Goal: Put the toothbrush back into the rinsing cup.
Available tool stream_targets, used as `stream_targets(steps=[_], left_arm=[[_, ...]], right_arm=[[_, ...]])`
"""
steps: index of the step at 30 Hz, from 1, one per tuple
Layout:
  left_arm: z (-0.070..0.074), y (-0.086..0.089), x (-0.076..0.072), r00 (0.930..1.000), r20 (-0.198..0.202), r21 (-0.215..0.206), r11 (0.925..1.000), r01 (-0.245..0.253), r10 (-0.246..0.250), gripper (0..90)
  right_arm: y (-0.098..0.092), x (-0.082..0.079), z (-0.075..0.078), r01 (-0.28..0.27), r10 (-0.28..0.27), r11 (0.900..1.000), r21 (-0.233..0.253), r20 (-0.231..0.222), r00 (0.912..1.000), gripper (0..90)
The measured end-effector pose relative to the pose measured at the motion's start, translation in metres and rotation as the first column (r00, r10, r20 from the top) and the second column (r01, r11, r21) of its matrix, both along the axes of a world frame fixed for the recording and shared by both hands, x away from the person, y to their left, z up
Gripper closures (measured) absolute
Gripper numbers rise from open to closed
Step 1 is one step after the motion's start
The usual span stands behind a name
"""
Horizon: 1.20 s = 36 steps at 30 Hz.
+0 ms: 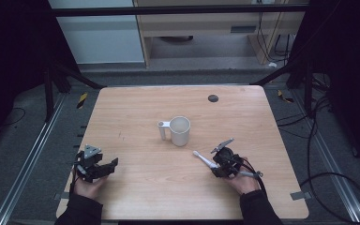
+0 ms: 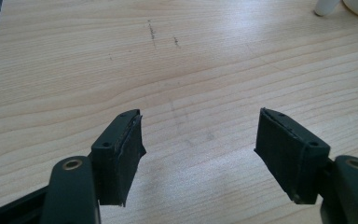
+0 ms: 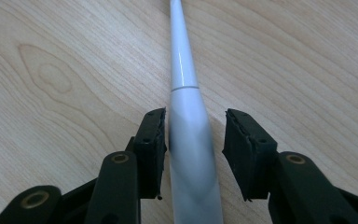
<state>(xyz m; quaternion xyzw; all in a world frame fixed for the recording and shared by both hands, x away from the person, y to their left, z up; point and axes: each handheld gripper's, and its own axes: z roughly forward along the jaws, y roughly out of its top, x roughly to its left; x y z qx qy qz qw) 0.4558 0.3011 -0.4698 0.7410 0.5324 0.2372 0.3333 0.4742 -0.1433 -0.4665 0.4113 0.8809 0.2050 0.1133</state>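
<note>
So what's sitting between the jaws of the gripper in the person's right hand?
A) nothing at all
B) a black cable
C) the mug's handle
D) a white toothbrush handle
D: in the right gripper view the white toothbrush runs between the jaws of the right gripper, with a visible gap to one jaw, while the mug stands apart.

counts, all placed off the mug: 1 white mug [image 1: 180, 130], mid-counter [image 1: 136, 183], with 1 handle on its left. 1 white toothbrush [image 1: 205, 160] near the mug, on its near right. 1 dark round spot [image 1: 213, 98] beyond the mug, toward the far right. 2 grippers: left gripper [image 1: 104, 168] on the mug's near left, right gripper [image 1: 218, 166] on its near right. 2 black fingers [image 2: 121, 154] each. 2 hands, one per gripper.
</note>
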Motion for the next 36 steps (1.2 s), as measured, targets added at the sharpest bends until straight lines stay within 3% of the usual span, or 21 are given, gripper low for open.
stream_targets(steps=[9, 22, 31, 36], left_arm=[[-0.001, 0.0, 0.001, 1.0, -0.008, 0.006, 1.0, 0.005, -0.004, 30.4], [-0.001, 0.001, 0.001, 0.9999, -0.012, 0.009, 1.0, 0.004, -0.004, 30.4], [-0.001, 0.0, 0.002, 0.9999, -0.014, 0.006, 1.0, 0.0, 0.0, 30.4], [-0.002, -0.001, 0.003, 0.9998, -0.02, 0.008, 1.0, 0.003, -0.003, 30.4]], right_arm=[[0.002, 0.003, -0.008, -0.009, 0.008, 1.0, -0.024, -0.026, 0.9996, 59.1], [0.003, 0.008, -0.007, 0.018, -0.019, 1.0, -0.017, -0.06, 0.998, 66.9], [0.001, 0.007, -0.004, 0.032, -0.032, 0.999, -0.002, -0.079, 0.9964, 67.5], [-0.006, 0.003, 0.007, 0.053, -0.051, 0.998, 0.04, -0.062, 0.9968, 67.7]])
